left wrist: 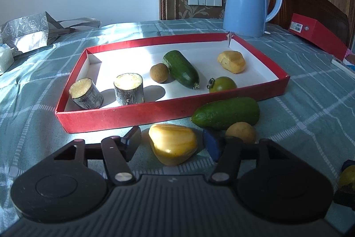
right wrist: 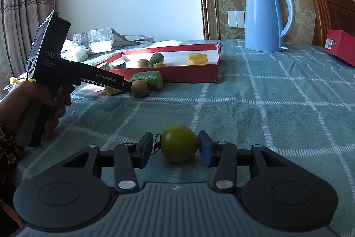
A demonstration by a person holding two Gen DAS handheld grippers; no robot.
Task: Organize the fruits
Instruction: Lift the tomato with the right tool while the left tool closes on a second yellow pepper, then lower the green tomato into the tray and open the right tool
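Both tools are open: left tool (left wrist: 172, 143) straddles a yellow waxy fruit piece (left wrist: 173, 143), right tool (right wrist: 175, 148) brackets a green round tomato (right wrist: 179, 143) (right pad touching), both on the tabletop (right wrist: 266, 114) outside the red cardboard tray (left wrist: 124, 118).

A blue kettle (left wrist: 246, 1) stands on the checked cloth (left wrist: 310, 90) near a silver bag (left wrist: 26, 30).

Our left wrist view sits low at the near long edge of the red tray (left wrist: 124, 119), facing the far wall. Our right wrist view looks from further right across the checked bedspread (right wrist: 277, 108). Both share the tray and blue kettle (left wrist: 246, 1)
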